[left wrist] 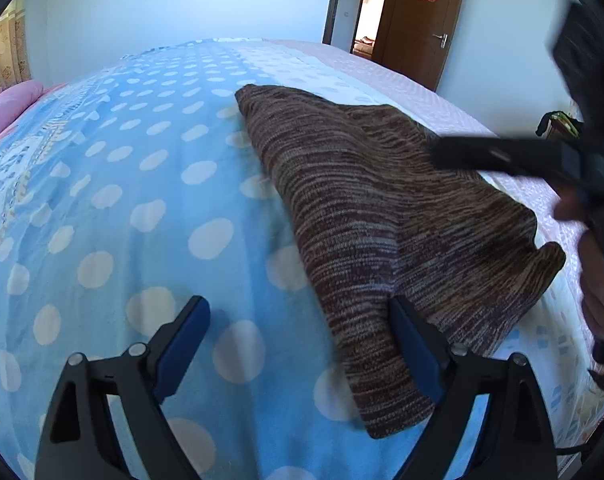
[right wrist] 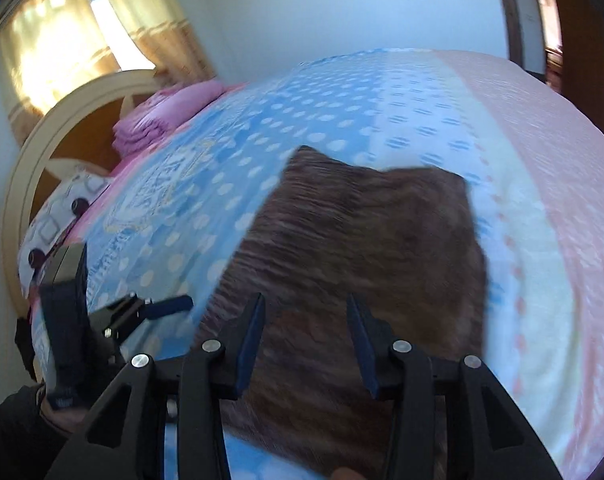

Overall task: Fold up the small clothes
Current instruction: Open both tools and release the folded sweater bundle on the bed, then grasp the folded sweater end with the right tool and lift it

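Bed: the bed (left wrist: 122, 208) carried a blue blanket with pale dots; further off the cover turned white and then pink.
Sweater: a brown striped knitted sweater (left wrist: 381, 220) lay folded on the blue blanket, its far part over the white band.
Pink bedding: a folded pink pile (right wrist: 162, 116) lay near the round headboard (right wrist: 34, 168), well apart from the sweater.
Left gripper: the left gripper (left wrist: 298, 344) pointed down at the bed with its jaws spread wide; they pressed on nothing. The near corner of the sweater lay between them, close beside the right jaw.
Right gripper: the right gripper (right wrist: 305, 340) hovered over the near part of the sweater, jaws partly spread, nothing pinched; this view was blurred.
Door: a brown door (left wrist: 421, 20) with a red paper sign stood behind the bed.
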The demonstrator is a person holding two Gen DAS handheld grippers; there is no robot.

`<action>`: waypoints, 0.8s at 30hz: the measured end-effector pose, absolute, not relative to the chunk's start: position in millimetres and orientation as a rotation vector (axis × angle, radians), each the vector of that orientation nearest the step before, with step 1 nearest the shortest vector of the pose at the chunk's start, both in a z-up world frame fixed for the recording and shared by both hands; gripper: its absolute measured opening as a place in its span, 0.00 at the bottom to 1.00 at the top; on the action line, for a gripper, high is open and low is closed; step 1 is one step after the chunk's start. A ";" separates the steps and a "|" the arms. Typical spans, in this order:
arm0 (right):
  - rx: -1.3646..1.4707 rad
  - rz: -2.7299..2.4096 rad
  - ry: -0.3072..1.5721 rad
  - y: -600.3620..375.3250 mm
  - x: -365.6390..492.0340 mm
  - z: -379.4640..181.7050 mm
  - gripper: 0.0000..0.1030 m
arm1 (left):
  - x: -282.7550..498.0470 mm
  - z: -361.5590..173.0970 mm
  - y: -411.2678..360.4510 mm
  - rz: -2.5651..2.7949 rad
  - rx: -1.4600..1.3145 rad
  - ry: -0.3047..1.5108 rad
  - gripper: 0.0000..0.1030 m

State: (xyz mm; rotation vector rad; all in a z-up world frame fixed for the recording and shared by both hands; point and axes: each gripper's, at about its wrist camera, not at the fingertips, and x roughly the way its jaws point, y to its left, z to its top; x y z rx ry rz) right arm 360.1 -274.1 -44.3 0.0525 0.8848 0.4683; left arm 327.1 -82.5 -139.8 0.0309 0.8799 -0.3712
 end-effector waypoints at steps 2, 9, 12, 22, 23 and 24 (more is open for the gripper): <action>-0.074 0.420 0.889 -242.4 388.3 -52.4 0.33 | 326.8 -140.1 -81.9 -0.368 0.023 0.878 0.91; -0.137 0.470 0.973 -184.1 446.8 -85.4 0.24 | 322.2 -138.8 -74.2 -0.314 -0.009 0.856 0.93; -0.157 0.461 0.959 -182.3 444.3 -81.2 0.24 | 323.5 -139.3 -71.4 -0.315 -0.025 0.862 0.94; 0.038 0.372 0.840 -294.8 340.9 -78.4 0.51 | 319.0 -135.5 -76.6 -0.274 0.027 0.843 1.00; 0.023 0.364 0.876 -303.0 336.0 -93.2 0.49 | 320.5 -136.8 -84.3 -0.269 0.071 0.859 1.00; 0.015 0.379 0.832 -307.8 329.3 -93.4 0.49 | 319.9 -135.7 -88.0 -0.268 0.092 0.857 1.00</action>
